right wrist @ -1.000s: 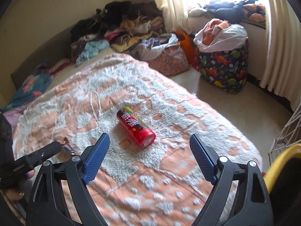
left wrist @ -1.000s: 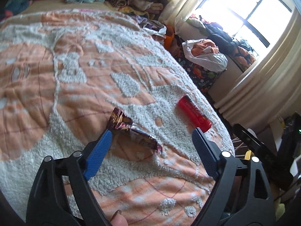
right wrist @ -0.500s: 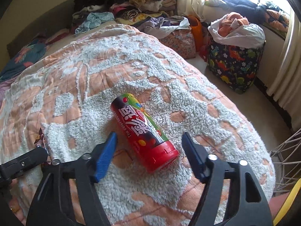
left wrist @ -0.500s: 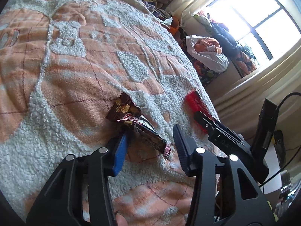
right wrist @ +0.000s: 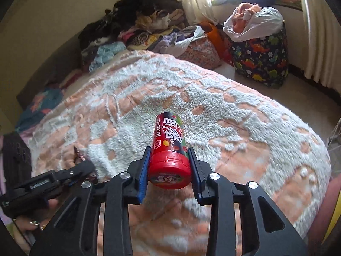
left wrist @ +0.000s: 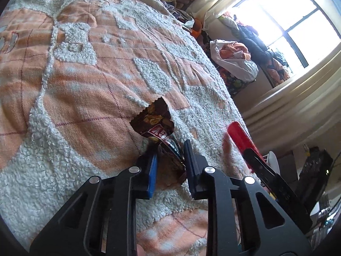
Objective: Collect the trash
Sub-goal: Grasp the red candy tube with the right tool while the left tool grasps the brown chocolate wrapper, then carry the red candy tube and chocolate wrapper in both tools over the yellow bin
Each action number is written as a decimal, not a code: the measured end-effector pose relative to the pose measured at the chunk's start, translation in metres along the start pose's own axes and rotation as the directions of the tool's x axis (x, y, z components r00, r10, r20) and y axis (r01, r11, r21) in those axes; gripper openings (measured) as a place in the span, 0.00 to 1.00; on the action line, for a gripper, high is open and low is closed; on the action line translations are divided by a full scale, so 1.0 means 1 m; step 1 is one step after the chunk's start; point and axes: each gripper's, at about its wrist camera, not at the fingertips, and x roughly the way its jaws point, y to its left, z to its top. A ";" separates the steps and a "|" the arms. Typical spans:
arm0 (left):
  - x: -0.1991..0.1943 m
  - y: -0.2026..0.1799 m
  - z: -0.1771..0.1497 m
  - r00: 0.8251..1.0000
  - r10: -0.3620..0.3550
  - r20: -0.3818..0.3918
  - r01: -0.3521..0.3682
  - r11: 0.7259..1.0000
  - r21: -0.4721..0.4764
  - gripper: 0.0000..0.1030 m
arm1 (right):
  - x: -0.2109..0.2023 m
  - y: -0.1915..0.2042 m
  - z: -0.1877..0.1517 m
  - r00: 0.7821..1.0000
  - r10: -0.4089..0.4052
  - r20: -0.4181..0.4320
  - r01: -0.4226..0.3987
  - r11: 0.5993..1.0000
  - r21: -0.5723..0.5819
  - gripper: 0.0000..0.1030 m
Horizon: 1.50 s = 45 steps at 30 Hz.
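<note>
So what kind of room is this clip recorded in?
Most likely a bedroom in a home. A bed covered with an orange and white tufted blanket fills most of both views, loose clothes are piled against the wall beyond it, and a dinosaur-print laundry bag stuffed with clothing stands by the curtained window.

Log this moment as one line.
left hand-held gripper: shut on snack wrapper | right hand-held gripper: shut on red candy tube | both on bedspread
</note>
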 end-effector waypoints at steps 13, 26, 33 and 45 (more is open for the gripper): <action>-0.024 -0.070 -0.021 0.996 -0.081 0.042 0.069 0.968 0.240 0.13 | -0.097 -0.020 -0.025 0.985 -0.026 0.171 0.015 0.998 0.065 0.31; -0.028 -0.134 -0.055 0.989 -0.145 0.001 0.134 0.912 0.387 0.13 | -0.166 -0.069 -0.052 0.967 -0.119 0.224 0.073 0.976 0.204 0.31; -0.029 -0.166 -0.075 0.984 -0.175 -0.034 0.171 0.869 0.465 0.13 | -0.195 -0.094 -0.065 0.955 -0.189 0.231 0.120 0.952 0.281 0.31; -0.023 -0.208 -0.108 0.974 -0.204 -0.096 0.222 0.792 0.569 0.13 | -0.223 -0.133 -0.075 0.925 -0.304 0.227 0.206 0.905 0.374 0.31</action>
